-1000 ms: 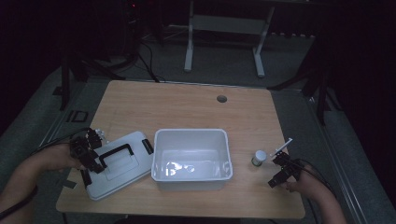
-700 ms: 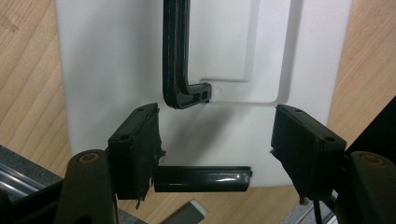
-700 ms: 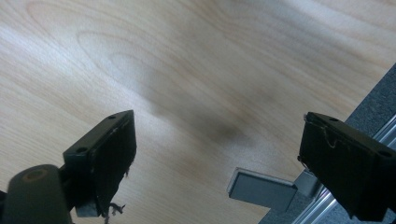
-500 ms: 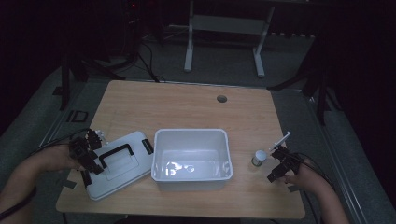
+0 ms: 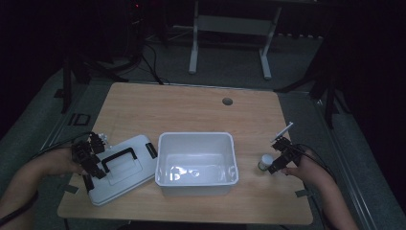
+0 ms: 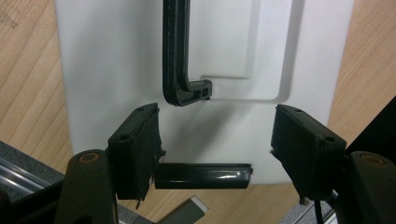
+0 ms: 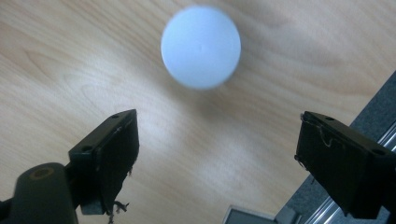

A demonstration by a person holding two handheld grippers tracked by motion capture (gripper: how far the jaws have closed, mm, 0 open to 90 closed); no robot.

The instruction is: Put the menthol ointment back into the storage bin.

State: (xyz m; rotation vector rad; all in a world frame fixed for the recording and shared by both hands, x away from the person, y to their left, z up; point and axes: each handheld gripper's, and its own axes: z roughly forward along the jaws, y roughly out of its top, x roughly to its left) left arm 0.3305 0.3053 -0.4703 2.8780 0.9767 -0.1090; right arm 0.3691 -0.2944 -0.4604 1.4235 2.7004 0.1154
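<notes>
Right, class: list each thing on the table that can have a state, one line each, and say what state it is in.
Box: open, lid off, upright.
Lid: off the box, lying flat beside it, handle up.
Small jar: standing upright, white cap on, not gripped.
Left tongs: open, over the lid's edge with a latch between them, not pressing.
Right tongs: open, above the jar, nothing between them.

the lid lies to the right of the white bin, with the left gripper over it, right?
Not quite. In the high view the lid lies to the left of the white bin, not the right. The left gripper is over it, jaws open.
</notes>
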